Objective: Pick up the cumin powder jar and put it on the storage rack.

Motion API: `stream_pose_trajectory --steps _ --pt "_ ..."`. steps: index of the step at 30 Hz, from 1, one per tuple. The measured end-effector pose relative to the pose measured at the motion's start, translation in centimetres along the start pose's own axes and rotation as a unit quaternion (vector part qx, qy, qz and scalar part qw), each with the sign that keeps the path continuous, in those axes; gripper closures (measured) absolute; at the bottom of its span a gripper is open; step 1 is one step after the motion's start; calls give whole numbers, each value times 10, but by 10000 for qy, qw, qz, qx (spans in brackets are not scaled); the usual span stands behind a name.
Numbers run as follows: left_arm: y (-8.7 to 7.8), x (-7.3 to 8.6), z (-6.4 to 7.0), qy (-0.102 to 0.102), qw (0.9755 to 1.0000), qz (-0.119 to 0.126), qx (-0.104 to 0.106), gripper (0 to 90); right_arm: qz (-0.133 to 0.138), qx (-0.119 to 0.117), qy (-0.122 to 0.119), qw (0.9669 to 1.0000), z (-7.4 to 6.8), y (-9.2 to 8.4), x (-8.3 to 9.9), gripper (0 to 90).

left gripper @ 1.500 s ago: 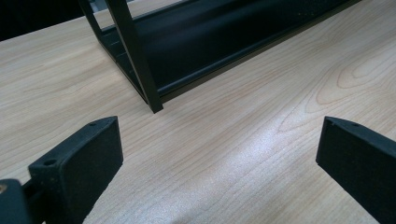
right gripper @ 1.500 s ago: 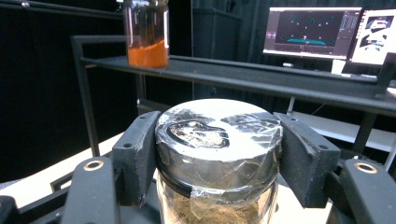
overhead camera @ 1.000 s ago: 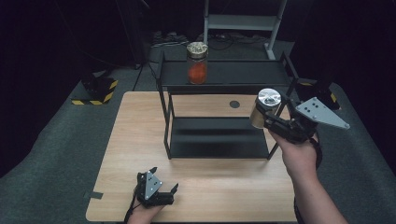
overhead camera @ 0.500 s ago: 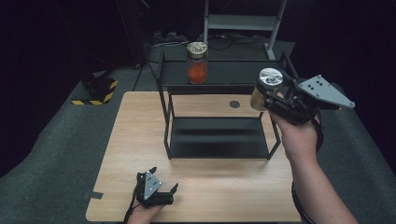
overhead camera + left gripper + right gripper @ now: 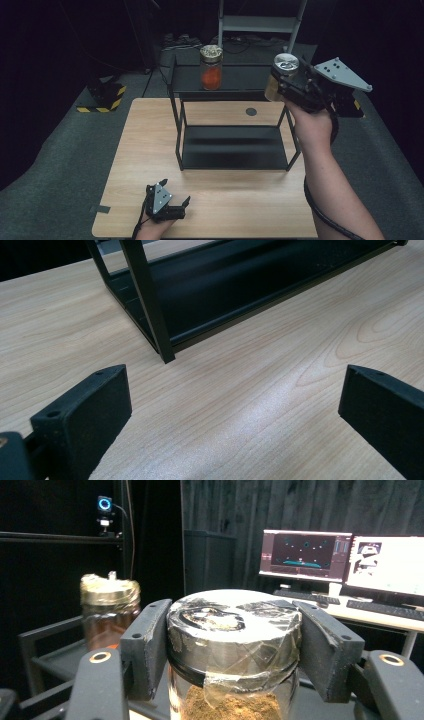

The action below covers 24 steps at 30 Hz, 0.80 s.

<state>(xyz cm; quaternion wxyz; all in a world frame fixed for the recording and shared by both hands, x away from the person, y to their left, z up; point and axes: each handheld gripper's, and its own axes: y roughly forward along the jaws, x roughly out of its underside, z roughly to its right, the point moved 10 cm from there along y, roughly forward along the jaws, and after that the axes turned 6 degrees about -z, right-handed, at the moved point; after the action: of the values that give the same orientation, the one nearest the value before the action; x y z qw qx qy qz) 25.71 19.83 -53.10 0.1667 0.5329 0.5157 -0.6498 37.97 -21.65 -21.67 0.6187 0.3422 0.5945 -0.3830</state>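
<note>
Right tool (image 5: 280, 82) is gripping a silver-lidded jar (image 5: 283, 70) of brown powder, jaws clamping both sides of the lid. It's holding the jar upright in the air at the right end of the rack's (image 5: 235, 120) top shelf, level with it. A gold-lidded jar (image 5: 211, 67) of orange stuff is standing on that shelf, further left. Left tool (image 5: 167, 200) is resting on the desk (image 5: 145, 145) at the near edge, jaws wide apart, holding nothing, pointing at the rack's near left leg.
</note>
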Motion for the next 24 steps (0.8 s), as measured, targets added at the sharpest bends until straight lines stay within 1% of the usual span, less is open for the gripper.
stream_pose_trajectory --steps 8,14,20,24 --pt "0 0 -1 -13 10000 29 8 8 -14 103 56 9999 5 22 -3 345" --pt "-1 1 -1 -18 10000 41 18 7 -44 180 22 9998 9 38 -3 345" --pt "-1 1 -2 -32 10000 56 35 8 -68 263 32 9996 11 51 -5 345" --pt "-1 1 -2 -34 10000 64 44 8 -60 276 48 9996 11 58 -3 345"
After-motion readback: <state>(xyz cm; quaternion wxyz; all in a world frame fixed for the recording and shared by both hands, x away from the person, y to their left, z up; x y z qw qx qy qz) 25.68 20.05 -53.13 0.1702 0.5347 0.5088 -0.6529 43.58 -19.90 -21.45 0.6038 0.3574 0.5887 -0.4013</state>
